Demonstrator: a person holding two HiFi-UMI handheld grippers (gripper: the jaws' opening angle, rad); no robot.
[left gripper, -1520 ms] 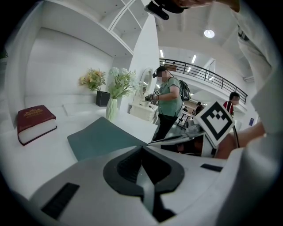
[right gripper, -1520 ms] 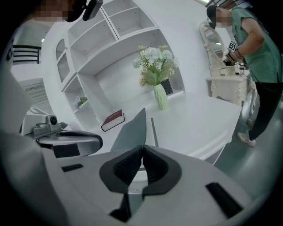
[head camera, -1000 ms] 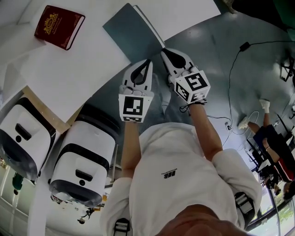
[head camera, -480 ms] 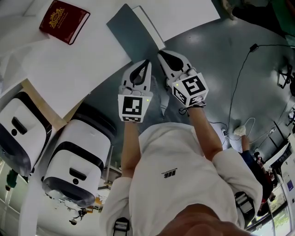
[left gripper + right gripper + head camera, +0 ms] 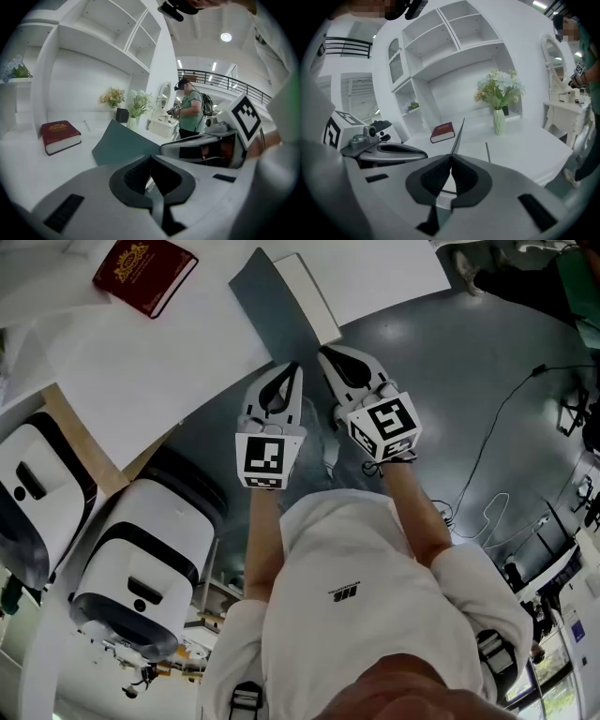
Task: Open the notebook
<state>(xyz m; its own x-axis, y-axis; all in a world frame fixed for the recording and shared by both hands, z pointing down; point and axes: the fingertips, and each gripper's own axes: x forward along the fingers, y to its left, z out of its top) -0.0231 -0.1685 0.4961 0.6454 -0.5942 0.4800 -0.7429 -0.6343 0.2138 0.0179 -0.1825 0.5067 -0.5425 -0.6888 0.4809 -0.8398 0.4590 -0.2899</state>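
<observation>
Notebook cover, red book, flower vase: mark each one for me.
Notebook cover (image 5: 270, 307), head view, middle of the raised teal cover.
Red book (image 5: 143, 274), head view, centre of its front cover.
Flower vase (image 5: 499, 123), right gripper view, on the vase's body.

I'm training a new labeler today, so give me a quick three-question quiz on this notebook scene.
1. True or false: the red book lies closed on the table.
2. Fill in: in the right gripper view, the vase holds ____.
3. What do the right tongs pinch? A) red book B) cover C) vase

Key: 1 true; 2 flowers; 3 B.
</observation>
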